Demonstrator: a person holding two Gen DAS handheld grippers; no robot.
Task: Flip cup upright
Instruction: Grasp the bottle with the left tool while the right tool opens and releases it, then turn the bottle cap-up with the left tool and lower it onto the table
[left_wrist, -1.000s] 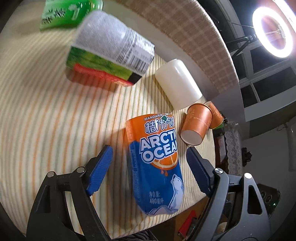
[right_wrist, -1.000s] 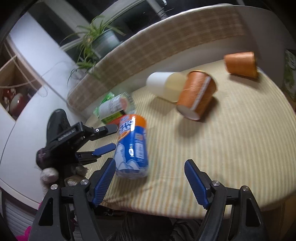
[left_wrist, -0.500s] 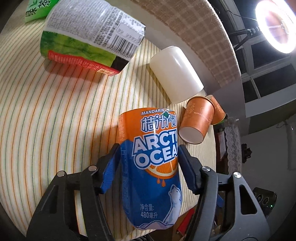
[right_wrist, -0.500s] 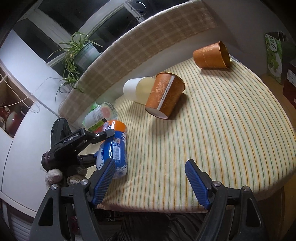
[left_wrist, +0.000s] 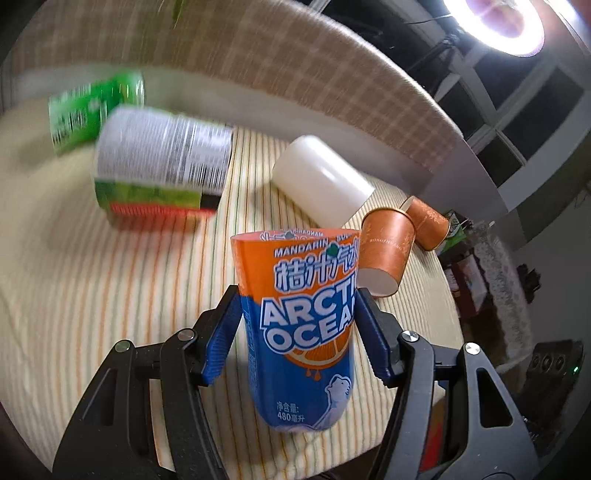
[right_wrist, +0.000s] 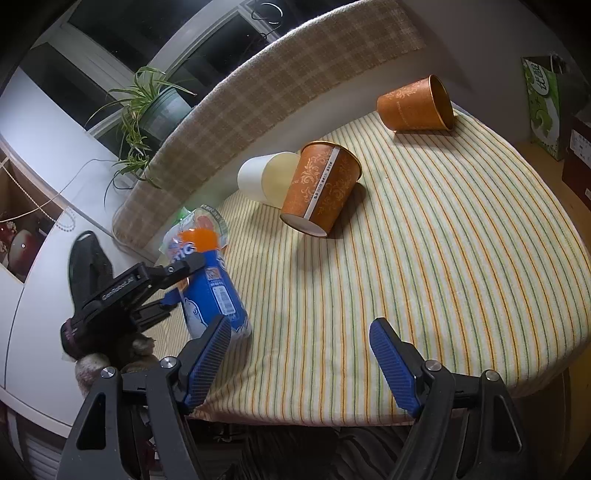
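Observation:
My left gripper (left_wrist: 297, 332) is shut on an orange and blue Arctic Ocean cup (left_wrist: 303, 325) and holds it tilted, partly raised off the striped cloth (left_wrist: 92, 295). In the right wrist view the same cup (right_wrist: 210, 291) leans in the left gripper (right_wrist: 177, 280) near the table's left edge. My right gripper (right_wrist: 299, 354) is open and empty above the near edge of the table.
On their sides lie a white cup (left_wrist: 323, 181) (right_wrist: 266, 179), an orange paper cup (left_wrist: 384, 254) (right_wrist: 321, 188), a second orange cup (left_wrist: 428, 225) (right_wrist: 417, 105) and two green-labelled cups (left_wrist: 162, 162). A checked cushion (right_wrist: 266, 85) runs behind the table.
My left gripper closed on the Arctic Ocean cup, which lay flat, and has tipped it up from the cloth. The right gripper has pulled back a little and stays open.

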